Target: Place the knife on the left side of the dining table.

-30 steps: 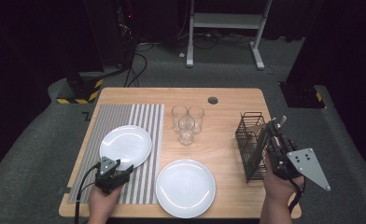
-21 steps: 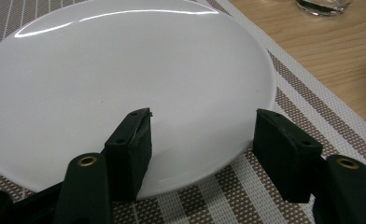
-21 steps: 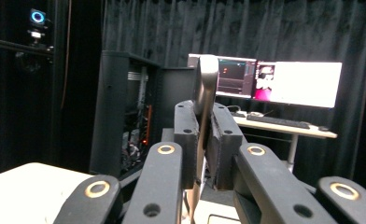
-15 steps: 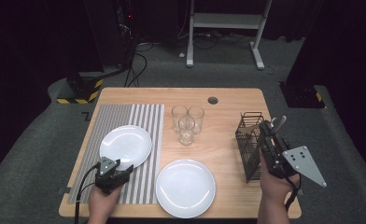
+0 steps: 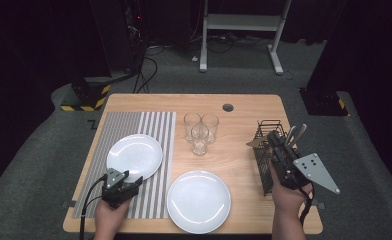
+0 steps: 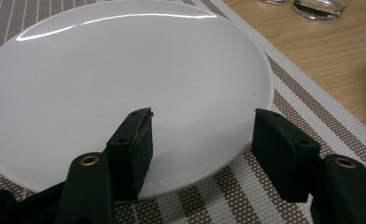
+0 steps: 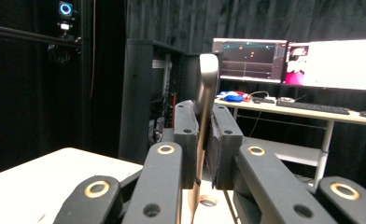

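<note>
The right gripper (image 5: 280,141) clamps a metal utensil (image 7: 204,93) upright above the wire rack (image 5: 265,150) at the table's (image 5: 244,105) right edge. The left gripper (image 6: 202,140) gapes wide over the near rim of the plate (image 6: 125,70) on the striped mat (image 5: 134,125); three glasses (image 5: 200,130) stand mid-table, another plate (image 5: 199,200) by the front edge.

plate (image 6: 125,70): glossy white ceramic
placemat (image 6: 312,116): woven, matt, striped
table (image 5: 244,160): smooth light wood
rack (image 5: 265,150): black wire metal
utensil handle (image 7: 204,88): brushed metal
</note>
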Demonstrator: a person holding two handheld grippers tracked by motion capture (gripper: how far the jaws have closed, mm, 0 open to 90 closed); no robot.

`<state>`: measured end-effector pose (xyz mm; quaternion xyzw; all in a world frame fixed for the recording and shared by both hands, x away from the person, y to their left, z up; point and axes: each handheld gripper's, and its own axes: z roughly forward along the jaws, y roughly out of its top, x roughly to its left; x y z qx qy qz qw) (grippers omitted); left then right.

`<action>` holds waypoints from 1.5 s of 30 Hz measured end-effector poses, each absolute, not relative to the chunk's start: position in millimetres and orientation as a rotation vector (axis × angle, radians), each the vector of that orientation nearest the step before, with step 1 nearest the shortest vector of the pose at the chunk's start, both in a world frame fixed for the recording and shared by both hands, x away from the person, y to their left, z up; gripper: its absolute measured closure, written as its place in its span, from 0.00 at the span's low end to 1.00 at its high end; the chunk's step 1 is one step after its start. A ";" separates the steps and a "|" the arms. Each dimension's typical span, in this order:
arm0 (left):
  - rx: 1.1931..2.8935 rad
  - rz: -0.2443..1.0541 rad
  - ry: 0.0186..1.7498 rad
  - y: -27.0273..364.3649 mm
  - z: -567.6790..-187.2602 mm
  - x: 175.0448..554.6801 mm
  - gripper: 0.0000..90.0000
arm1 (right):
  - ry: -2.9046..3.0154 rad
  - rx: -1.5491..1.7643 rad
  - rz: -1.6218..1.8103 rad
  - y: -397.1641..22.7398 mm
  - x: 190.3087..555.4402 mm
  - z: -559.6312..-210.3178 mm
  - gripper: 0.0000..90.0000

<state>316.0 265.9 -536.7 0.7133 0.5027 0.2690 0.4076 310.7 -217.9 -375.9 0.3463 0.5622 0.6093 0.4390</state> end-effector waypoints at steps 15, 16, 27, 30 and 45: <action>1.796 0.677 1.258 266.0 -536.6 315.4 0.44 | 1.503 0.822 1.530 -188.8 313.8 -385.9 0.92; 1.797 0.678 1.257 265.9 -536.6 315.5 0.44 | 1.513 0.812 1.530 -184.6 313.3 -386.7 0.92; 1.798 0.682 1.252 265.7 -536.6 315.1 0.44 | 1.581 0.764 1.546 -162.7 312.1 -393.7 0.92; 1.799 0.682 1.253 265.5 -536.6 315.2 0.43 | 1.603 0.749 1.549 -155.5 311.7 -396.2 0.92; 1.801 0.682 1.255 264.9 -536.7 315.3 0.44 | 1.679 0.676 1.581 -128.0 306.4 -404.5 0.92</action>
